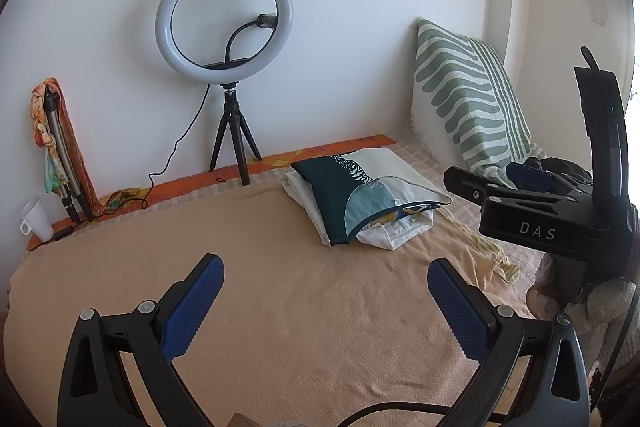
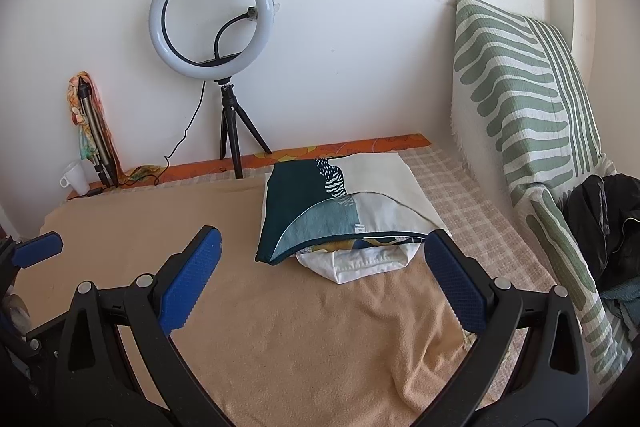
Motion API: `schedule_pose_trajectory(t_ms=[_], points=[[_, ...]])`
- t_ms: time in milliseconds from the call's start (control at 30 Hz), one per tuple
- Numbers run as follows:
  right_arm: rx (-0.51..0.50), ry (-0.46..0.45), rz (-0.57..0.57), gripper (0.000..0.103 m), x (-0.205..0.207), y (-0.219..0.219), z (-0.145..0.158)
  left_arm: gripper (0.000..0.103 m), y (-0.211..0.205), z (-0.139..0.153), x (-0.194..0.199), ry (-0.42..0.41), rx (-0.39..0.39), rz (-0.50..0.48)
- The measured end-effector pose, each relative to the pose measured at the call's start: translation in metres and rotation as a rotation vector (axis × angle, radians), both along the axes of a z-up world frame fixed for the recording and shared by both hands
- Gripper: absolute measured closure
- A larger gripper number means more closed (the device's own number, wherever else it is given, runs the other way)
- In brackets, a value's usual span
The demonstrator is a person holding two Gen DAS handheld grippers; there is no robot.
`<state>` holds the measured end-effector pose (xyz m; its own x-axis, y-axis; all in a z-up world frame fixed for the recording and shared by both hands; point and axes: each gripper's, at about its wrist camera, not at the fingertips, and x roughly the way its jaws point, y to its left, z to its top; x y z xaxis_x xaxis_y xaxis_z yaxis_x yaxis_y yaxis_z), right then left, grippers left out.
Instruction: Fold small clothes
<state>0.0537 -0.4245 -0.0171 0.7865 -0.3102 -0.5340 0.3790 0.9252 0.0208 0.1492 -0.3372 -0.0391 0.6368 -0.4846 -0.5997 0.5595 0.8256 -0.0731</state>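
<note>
A stack of folded clothes (image 1: 360, 199) lies on the peach blanket (image 1: 280, 307), topped by a teal and cream patterned piece (image 2: 320, 203) with a white garment (image 2: 360, 263) under it. My left gripper (image 1: 326, 267) is open and empty, above the blanket short of the stack. My right gripper (image 2: 322, 239) is open and empty, close in front of the stack; it also shows at the right of the left wrist view (image 1: 532, 203). A heap of dark clothes (image 2: 604, 219) lies at the far right beside the pillow.
A ring light on a tripod (image 1: 226, 27) stands at the wall behind the bed. A green striped pillow (image 2: 528, 99) leans at the right. A white cup (image 1: 36, 219) and a folded tripod with a scarf (image 1: 60, 143) stand at the left wall.
</note>
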Motion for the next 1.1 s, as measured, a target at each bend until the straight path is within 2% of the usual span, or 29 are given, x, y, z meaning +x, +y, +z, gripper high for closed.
schedule_pose_trajectory(t_ms=[1100], points=[[0.026, 0.003, 0.013, 0.0, 0.0021, -0.0006, -0.0001, 0.0, -0.0008, 0.0052, -0.0045, -0.011, -0.005, -0.004]])
